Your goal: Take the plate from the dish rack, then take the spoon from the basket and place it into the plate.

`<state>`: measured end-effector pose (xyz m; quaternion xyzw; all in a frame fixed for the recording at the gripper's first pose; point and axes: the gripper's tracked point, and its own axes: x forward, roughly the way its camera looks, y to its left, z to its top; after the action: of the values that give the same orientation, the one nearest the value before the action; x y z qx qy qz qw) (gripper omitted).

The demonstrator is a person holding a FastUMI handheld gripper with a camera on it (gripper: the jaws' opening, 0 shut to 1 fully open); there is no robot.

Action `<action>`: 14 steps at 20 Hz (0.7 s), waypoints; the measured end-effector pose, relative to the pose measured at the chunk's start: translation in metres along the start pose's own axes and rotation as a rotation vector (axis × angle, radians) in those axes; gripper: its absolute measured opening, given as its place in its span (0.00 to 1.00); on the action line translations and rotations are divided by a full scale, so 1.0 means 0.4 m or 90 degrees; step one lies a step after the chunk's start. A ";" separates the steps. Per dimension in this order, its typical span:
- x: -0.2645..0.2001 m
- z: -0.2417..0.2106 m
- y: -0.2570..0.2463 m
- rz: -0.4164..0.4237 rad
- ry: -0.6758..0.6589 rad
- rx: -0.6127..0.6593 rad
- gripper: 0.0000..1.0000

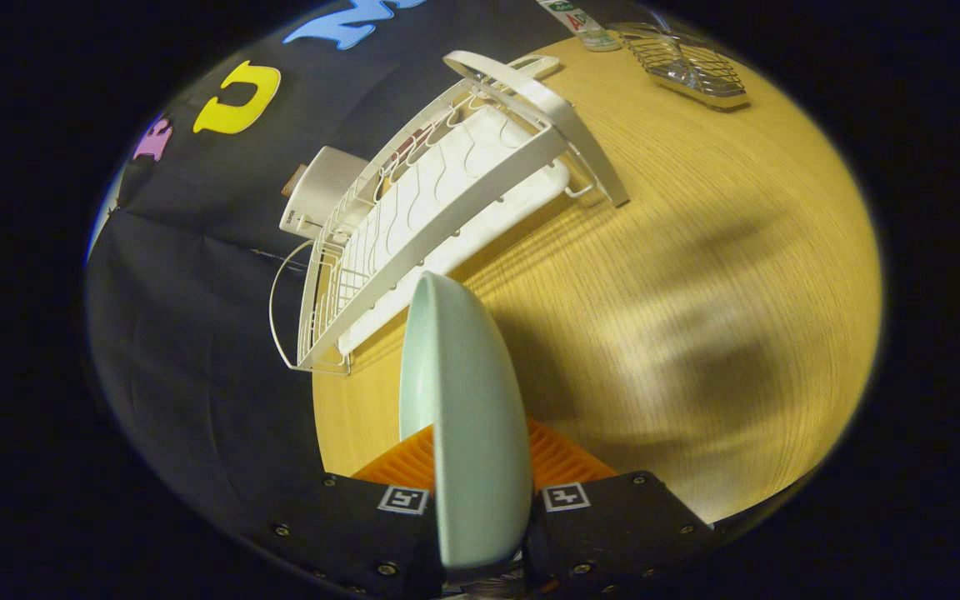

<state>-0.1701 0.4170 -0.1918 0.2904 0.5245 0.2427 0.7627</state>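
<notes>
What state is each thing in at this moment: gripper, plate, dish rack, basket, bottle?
gripper: shut on the plate, both fingers pressing its faces.
plate: held edge-on, lifted clear of the rack.
dish rack: on the table, no dishes visible.
basket: far beyond the rack; contents unclear.
bottle: beside the basket.

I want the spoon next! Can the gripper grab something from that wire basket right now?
Probably not yet. The gripper is shut on the plate, held on edge between its fingers, so it has no free grip. The wire basket sits far beyond the dish rack, across the table.
</notes>
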 end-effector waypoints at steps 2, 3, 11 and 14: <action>0.013 0.008 0.006 -0.003 0.002 -0.024 0.50; 0.016 0.012 0.008 -0.008 0.001 -0.036 0.51; 0.026 0.038 0.034 -0.037 -0.021 -0.114 0.94; 0.029 0.035 0.037 -0.045 -0.024 -0.132 0.95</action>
<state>-0.1540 0.4328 -0.1849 0.1957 0.4922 0.2633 0.8063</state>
